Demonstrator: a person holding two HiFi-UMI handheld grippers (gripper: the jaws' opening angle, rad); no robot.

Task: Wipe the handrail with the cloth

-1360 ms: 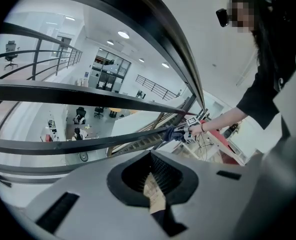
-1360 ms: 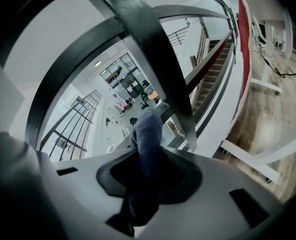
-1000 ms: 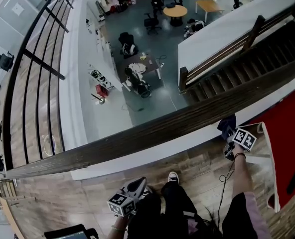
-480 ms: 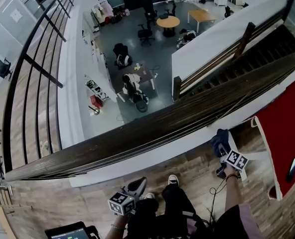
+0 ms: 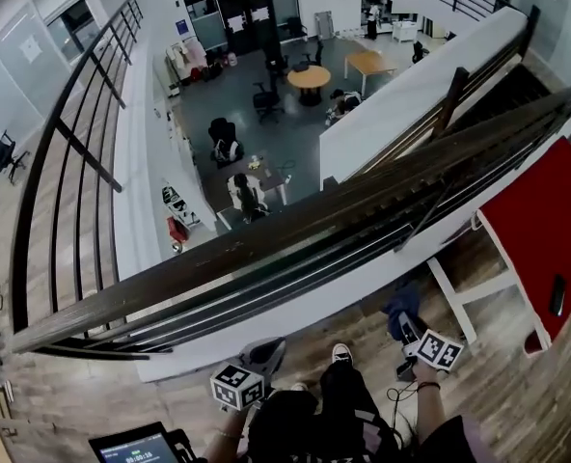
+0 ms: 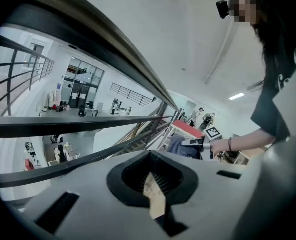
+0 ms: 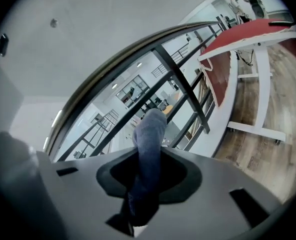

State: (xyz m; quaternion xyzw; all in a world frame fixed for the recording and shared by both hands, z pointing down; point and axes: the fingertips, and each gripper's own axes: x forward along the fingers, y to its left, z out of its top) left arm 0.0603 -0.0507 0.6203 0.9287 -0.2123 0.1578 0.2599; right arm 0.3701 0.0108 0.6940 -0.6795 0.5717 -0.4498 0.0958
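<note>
Right gripper view, along the right gripper [image 7: 144, 184]: clamped on a blue-grey cloth [image 7: 149, 134], held low on the near side of the dark wooden handrail [image 5: 266, 237] and seemingly clear of it. Looks soft, light and floppy, likely to bunch or drag loose under friction, so best pinched deep in a fold with a free pad left to press along the rail top. Left gripper [image 5: 239, 386] down by the legs [image 5: 339, 394], closed together on nothing.

The head view looks steeply down over the handrail [image 5: 266, 241], which both tool views share, seemingly from close below.
</note>
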